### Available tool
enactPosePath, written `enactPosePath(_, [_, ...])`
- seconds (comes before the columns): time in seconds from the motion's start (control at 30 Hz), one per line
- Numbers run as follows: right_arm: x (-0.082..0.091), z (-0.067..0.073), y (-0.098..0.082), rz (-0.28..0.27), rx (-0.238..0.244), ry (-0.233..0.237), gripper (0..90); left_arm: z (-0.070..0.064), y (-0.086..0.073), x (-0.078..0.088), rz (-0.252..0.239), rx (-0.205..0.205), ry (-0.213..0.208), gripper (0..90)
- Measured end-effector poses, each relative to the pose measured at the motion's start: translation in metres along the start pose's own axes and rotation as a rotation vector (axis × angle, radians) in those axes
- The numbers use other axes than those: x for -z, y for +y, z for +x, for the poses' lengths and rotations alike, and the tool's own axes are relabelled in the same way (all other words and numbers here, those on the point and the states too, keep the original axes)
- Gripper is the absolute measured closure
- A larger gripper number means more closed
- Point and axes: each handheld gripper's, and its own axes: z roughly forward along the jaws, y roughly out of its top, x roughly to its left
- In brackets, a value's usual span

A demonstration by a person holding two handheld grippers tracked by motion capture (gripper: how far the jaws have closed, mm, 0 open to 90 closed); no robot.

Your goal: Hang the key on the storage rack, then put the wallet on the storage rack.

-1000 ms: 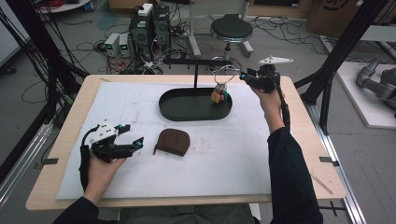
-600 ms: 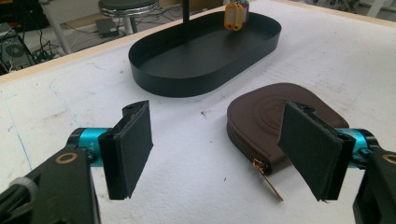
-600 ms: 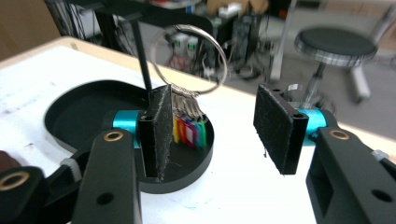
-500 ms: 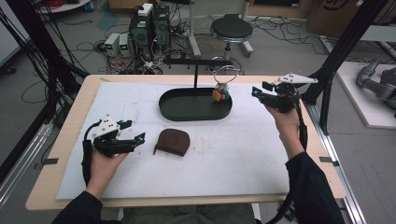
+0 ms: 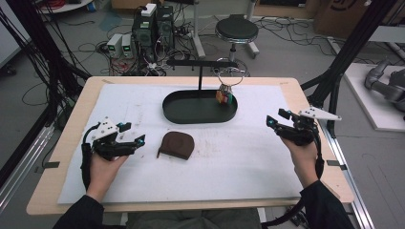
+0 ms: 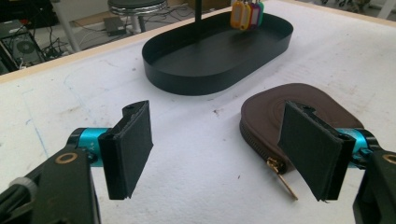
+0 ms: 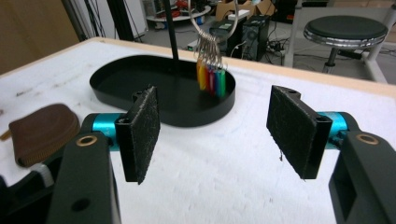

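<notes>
Hand-held gripper (image 5: 130, 135) at lower left hovers released beside the brown zip pouch (image 5: 176, 145) at centre of the tabletop (image 5: 248, 157); the right hand-held gripper (image 5: 277, 120), its jaws just opened and empty, sits mid-right. A shallow pinch could slide the pouch away.

The black oval tray (image 5: 199, 116) is the main obstacle on the white mat (image 5: 248, 157): a thin post (image 5: 199, 78) rises from it to a crossbar (image 5: 200, 63), and a ring of coloured key tags (image 5: 225, 95) hangs from the bar's right end down over the tray's right part, so passage above the tray is confined to the gap between post and tags. In front of the tray, slightly to its left, the brown zip pouch (image 5: 176, 145) lies flat and apart from it. Right of the tray and in front of it on that side, the mat is bare to the table edge.
</notes>
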Motion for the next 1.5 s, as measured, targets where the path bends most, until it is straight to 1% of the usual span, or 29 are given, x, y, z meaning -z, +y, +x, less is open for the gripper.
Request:
enactPosePath(0.13, [0.002,0.000,-0.014,0.022,-0.002,-0.001,33.3,0.003,-0.003,-0.001,0.004,0.004,0.002,25.9])
enactPosePath(0.17, [0.003,-0.002,-0.021,0.028,-0.005,-0.005,31.6,0.003,-0.003,-0.001,0.004,0.005,0.000,25.9])
enactPosePath(0.2, [0.003,-0.002,-0.021,0.028,-0.005,-0.005,31.6,0.003,-0.004,-0.001,0.006,0.003,0.001,25.9])
enactPosePath(0.33, [0.000,-0.008,-0.033,0.068,-0.020,-0.019,28.6,0.003,-0.006,-0.004,0.015,-0.007,-0.007,25.8])
enactPosePath(0.4, [0.000,-0.010,-0.037,0.079,-0.019,-0.033,28.2,0.002,-0.007,-0.005,0.021,-0.004,-0.007,25.7])
enactPosePath(0.6, [0.001,-0.013,-0.038,0.073,-0.024,-0.051,27.8,0.000,-0.007,-0.008,0.027,-0.009,-0.015,25.7])
enactPosePath(0.67, [0.001,-0.014,-0.039,0.075,-0.029,-0.050,27.7,0.000,-0.006,-0.008,0.022,-0.007,-0.019,25.7])
enactPosePath(0.8, [0.000,-0.013,-0.039,0.077,-0.022,-0.051,27.6,-0.003,-0.005,-0.007,0.010,-0.003,-0.029,25.7])
enactPosePath(0.9, [0.000,-0.013,-0.039,0.079,-0.023,-0.054,27.6,-0.006,-0.004,-0.008,0.011,-0.007,-0.038,25.7])
enactPosePath(1.03, [-0.001,-0.014,-0.039,0.076,-0.018,-0.058,27.7,-0.008,-0.003,-0.012,0.017,-0.002,-0.052,25.7])
enactPosePath(1.1, [-0.001,-0.014,-0.039,0.072,-0.022,-0.059,27.7,-0.009,-0.002,-0.015,0.022,0.004,-0.064,25.7])
enactPosePath(1.17, [-0.001,-0.015,-0.039,0.073,-0.024,-0.059,27.7,-0.011,-0.001,-0.017,0.022,0.009,-0.068,25.7])
enactPosePath(1.27, [-0.003,-0.015,-0.039,0.076,-0.021,-0.057,27.7,-0.013,0.002,-0.023,0.031,0.030,-0.084,25.8])
enactPosePath(1.4, [-0.003,-0.015,-0.039,0.071,-0.015,-0.058,27.9,-0.017,0.007,-0.034,0.052,0.053,-0.099,27.3])
enactPosePath(1.5, [-0.003,-0.016,-0.039,0.072,-0.020,-0.056,27.9,-0.020,0.011,-0.042,0.079,0.069,-0.109,29.5])
